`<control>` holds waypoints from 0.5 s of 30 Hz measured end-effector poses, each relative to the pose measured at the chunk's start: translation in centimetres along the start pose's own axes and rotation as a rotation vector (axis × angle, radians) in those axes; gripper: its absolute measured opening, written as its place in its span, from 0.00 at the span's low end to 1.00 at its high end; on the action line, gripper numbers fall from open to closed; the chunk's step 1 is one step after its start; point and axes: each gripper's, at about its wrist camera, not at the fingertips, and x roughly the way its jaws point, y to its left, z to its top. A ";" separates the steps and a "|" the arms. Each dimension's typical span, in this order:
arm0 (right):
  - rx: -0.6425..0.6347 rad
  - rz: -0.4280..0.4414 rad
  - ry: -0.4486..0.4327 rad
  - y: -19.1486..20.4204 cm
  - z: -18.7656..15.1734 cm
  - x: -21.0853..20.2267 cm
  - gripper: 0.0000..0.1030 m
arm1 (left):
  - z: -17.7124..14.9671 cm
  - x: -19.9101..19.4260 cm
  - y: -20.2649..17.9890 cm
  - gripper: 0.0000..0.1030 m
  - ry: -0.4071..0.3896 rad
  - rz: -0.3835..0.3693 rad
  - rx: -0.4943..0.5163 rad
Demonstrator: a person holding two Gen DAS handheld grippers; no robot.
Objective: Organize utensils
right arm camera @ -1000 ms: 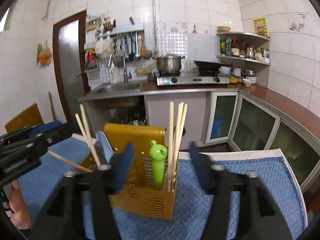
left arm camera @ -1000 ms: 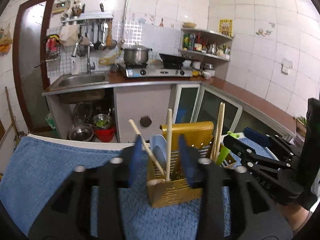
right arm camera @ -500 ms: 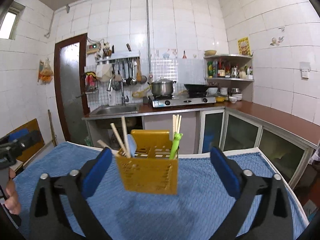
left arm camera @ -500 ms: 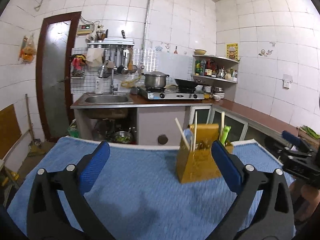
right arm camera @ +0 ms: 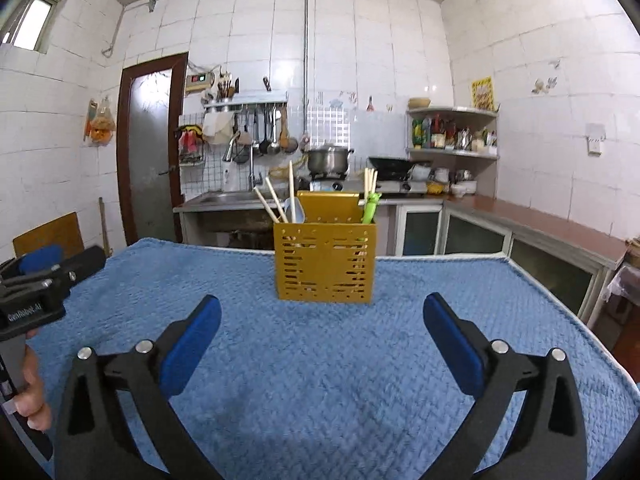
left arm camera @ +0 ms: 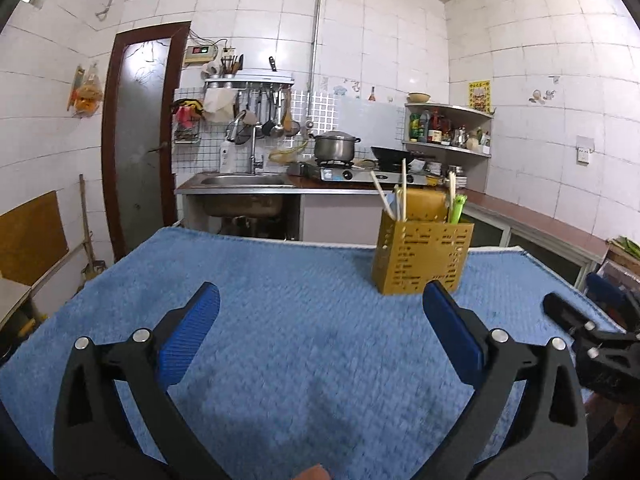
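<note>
- Yellow perforated plastic forms the utensil caddy (right arm camera: 325, 266), which stands upright on the blue towel (right arm camera: 320, 360) ahead of both tongs, well apart from their tips
- From the right gripper (right arm camera: 322, 340) the caddy sits dead ahead between the two blue pads (right arm camera: 192, 344); its jaws are spread wide and hold nothing
- From the left gripper (left arm camera: 320, 336) the caddy (left arm camera: 422, 258) lies ahead and toward the right-hand finger; these jaws too gape wide and empty
- Wooden chopsticks (right arm camera: 276, 200) lean out of the caddy's left compartment beside a pale blue spoon (right arm camera: 296, 210); more chopsticks (right arm camera: 370, 182) and a green frog-topped utensil (right arm camera: 370, 208) stand at its right end
- Lower parts of all utensils are hidden behind the caddy wall; only slivers show through the slots
- Left gripper's body is cut off at the left edge of the right wrist view, with part of a hand (right arm camera: 34, 396) on its handle
- Right gripper (left arm camera: 592, 344) shows only partly at the right edge of the left wrist view; its fingertips are blurred
</note>
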 end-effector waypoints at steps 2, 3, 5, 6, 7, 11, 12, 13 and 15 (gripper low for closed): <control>0.018 -0.001 -0.011 -0.3 -0.5 -0.4 0.96 | -0.7 0.1 0.1 0.95 0.002 0.011 -0.001; 0.023 -0.001 -0.010 -0.4 -0.7 -0.4 0.96 | -1.0 0.0 0.0 0.95 0.000 0.015 0.000; 0.021 -0.011 -0.012 -0.5 -1.1 -0.6 0.96 | -1.7 -0.1 -0.2 0.95 -0.006 0.022 0.019; 0.016 -0.021 -0.011 -0.5 -1.3 -0.5 0.96 | -1.9 -0.2 -0.5 0.95 -0.008 0.022 0.030; 0.014 -0.027 -0.008 -0.6 -1.6 -0.5 0.96 | -2.2 -0.2 -0.7 0.95 -0.010 0.022 0.048; 0.050 -0.025 0.020 -1.2 -2.2 -0.2 0.96 | -2.9 0.0 -1.2 0.95 0.002 0.011 0.078; 0.056 -0.027 0.026 -1.2 -2.2 -0.1 0.96 | -3.1 0.2 -1.2 0.95 0.009 0.009 0.081; 0.060 -0.031 0.030 -1.2 -2.4 -0.1 0.96 | -3.3 0.3 -1.2 0.95 0.011 0.012 0.083; 0.049 -0.033 0.033 -1.1 -2.4 0.1 0.96 | -3.5 0.4 -1.2 0.95 0.016 0.016 0.083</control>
